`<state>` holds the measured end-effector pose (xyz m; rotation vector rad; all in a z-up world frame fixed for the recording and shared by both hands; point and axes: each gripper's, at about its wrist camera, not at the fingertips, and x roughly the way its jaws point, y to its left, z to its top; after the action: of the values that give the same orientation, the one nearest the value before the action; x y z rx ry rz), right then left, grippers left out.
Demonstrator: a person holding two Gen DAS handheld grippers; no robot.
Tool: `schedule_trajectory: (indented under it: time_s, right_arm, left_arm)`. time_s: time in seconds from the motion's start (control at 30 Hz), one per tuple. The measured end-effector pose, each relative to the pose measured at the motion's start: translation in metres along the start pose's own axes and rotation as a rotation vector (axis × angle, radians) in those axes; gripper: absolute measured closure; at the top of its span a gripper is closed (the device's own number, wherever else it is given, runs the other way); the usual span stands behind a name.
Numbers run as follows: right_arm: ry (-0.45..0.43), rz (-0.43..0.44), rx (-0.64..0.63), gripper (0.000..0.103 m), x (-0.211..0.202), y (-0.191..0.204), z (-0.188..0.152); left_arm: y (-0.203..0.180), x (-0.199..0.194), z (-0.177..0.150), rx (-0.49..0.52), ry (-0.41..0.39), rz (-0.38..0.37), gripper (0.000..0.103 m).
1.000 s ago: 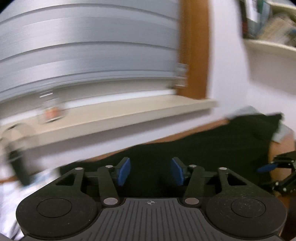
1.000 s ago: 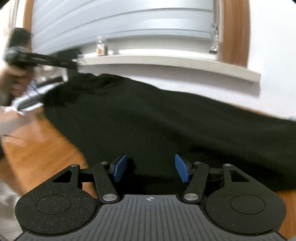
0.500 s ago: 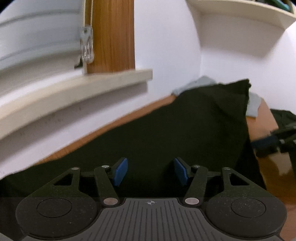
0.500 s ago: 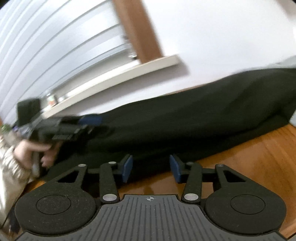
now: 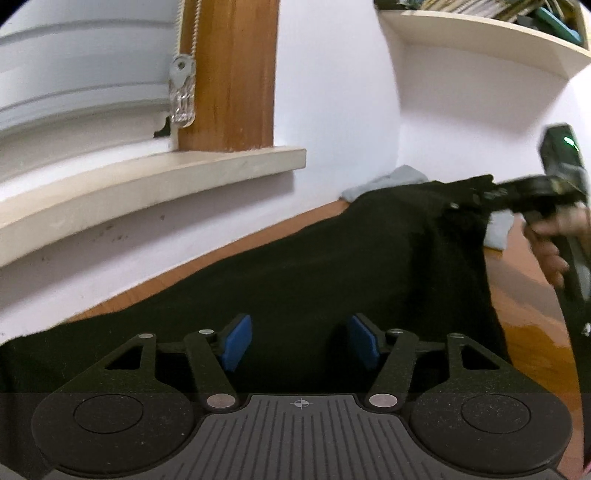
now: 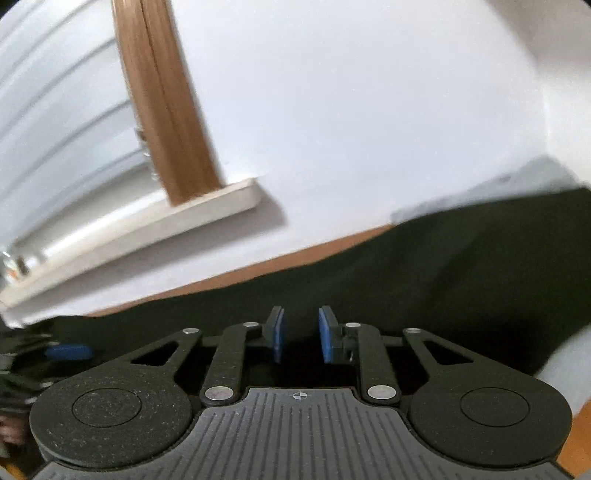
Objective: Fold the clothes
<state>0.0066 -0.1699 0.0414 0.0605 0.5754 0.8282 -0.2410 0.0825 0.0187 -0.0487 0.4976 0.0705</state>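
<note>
Now | wooden table [image 5: 524, 295], white wall [image 5: 332, 92], windowsill [image 5: 147, 177] | left gripper [image 5: 301, 341] fingers apart, opening | right gripper [image 6: 301, 334] fingers closing, seemingly on black garment [image 6: 443, 266]

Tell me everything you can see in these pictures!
black garment: one, black, spread over the table, far corner raised
table: one, brown wood, under the garment
grey cloth: one, pale grey, behind the garment by the wall
window sill: one, cream, above the table
window frame: one, brown wood, standing on the sill
blind: one, white, left of the frame
shelf: one, cream, top right, with books
left tongs: one, black with blue pads, opening, over the garment, not pinching it
right tongs: one, black with blue pads, closing at the garment's raised corner; a pinch cannot be told
hand: one, holding the right tongs
</note>
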Motion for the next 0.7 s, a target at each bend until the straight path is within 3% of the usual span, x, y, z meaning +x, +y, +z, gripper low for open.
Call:
schedule_trajectory:
  time_s: [0.13, 0.23, 0.3, 0.33, 0.37, 0.43, 0.47, 0.6, 0.67, 0.7]
  right_arm:
    - [0.075, -0.002, 0.044, 0.081, 0.023, -0.017, 0.002]
    - [0.047, -0.005, 0.063, 0.080, 0.011, -0.026, -0.001]
    - [0.018, 0.011, 0.073, 0.073, -0.003, -0.031, -0.003]
    - [0.011, 0.006, 0.062, 0.072, -0.010, -0.033, -0.005]
    - [0.005, -0.003, 0.053, 0.071, -0.016, -0.036, -0.009]
    - [0.002, -0.010, 0.071, 0.066, -0.021, -0.042, -0.017]
    - [0.004, -0.002, 0.090, 0.062, -0.022, -0.047, -0.021]
    - [0.010, 0.012, 0.143, 0.060, -0.017, -0.059, -0.033]
    - [0.006, 0.020, 0.144, 0.056, -0.017, -0.060, -0.035]
    - [0.002, 0.022, 0.138, 0.054, -0.015, -0.059, -0.035]
  left_arm:
    - [-0.009, -0.008, -0.001, 0.028, -0.032, 0.004, 0.037]
    - [-0.023, -0.018, 0.003, 0.060, -0.050, -0.006, 0.037]
    - [-0.036, -0.025, 0.007, 0.076, -0.053, -0.034, 0.039]
    - [-0.046, -0.026, 0.009, 0.088, -0.040, -0.064, 0.045]
    - [-0.056, -0.028, 0.012, 0.100, -0.025, -0.093, 0.060]
    - [-0.076, -0.025, 0.012, 0.135, 0.016, -0.170, 0.073]
    - [-0.085, -0.023, 0.011, 0.155, 0.039, -0.205, 0.075]
    - [-0.104, -0.008, 0.005, 0.212, 0.110, -0.213, 0.072]
    - [-0.108, -0.001, 0.002, 0.227, 0.143, -0.199, 0.057]
    - [-0.109, -0.001, 0.001, 0.232, 0.148, -0.192, 0.054]
